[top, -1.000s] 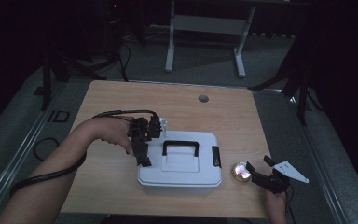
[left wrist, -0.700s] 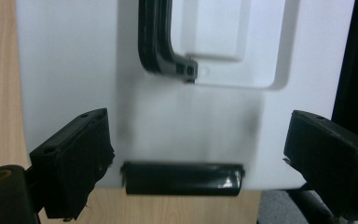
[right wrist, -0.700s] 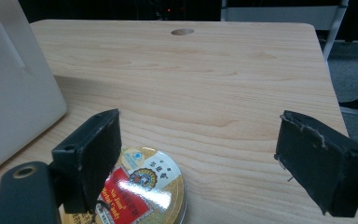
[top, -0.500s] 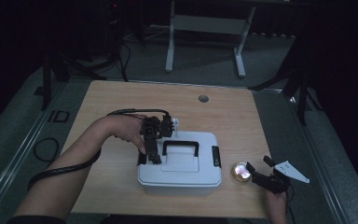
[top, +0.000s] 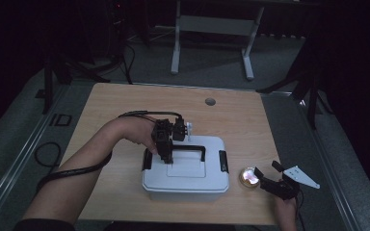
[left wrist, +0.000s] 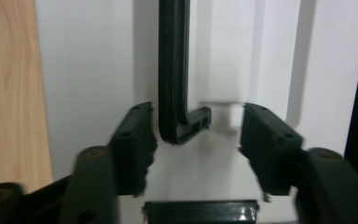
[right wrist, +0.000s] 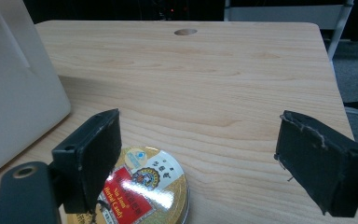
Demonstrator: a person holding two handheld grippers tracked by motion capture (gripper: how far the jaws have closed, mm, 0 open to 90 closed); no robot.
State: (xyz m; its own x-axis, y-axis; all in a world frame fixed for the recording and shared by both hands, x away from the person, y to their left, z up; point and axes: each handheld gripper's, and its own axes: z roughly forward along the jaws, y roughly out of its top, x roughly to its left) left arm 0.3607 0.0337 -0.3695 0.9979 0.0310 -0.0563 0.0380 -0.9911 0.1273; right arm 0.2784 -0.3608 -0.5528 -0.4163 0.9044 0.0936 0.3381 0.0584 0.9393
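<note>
High view shows us one white lidded storage box near the front edge of the wooden table, with one black carry handle lying across its lid and two black side latches. Our left gripper hangs over the left end of that handle, and our right gripper rests at the near right corner, just right of one round tin (a mere bright blur from up here).

Left gripper view gives what the high view cannot: the handle's corner sits between our two jaws, close to one and well clear of the other. They have just been closing, yet stand about half open, neither pad pressing on the handle.

Right gripper view lets us read the tin: gold, with a red herbal-candy label, lying flat just beside one jaw. Our jaws there stand wide apart, holding nothing. The box's wall rises at the left, and one round hole marks the far table edge.
</note>
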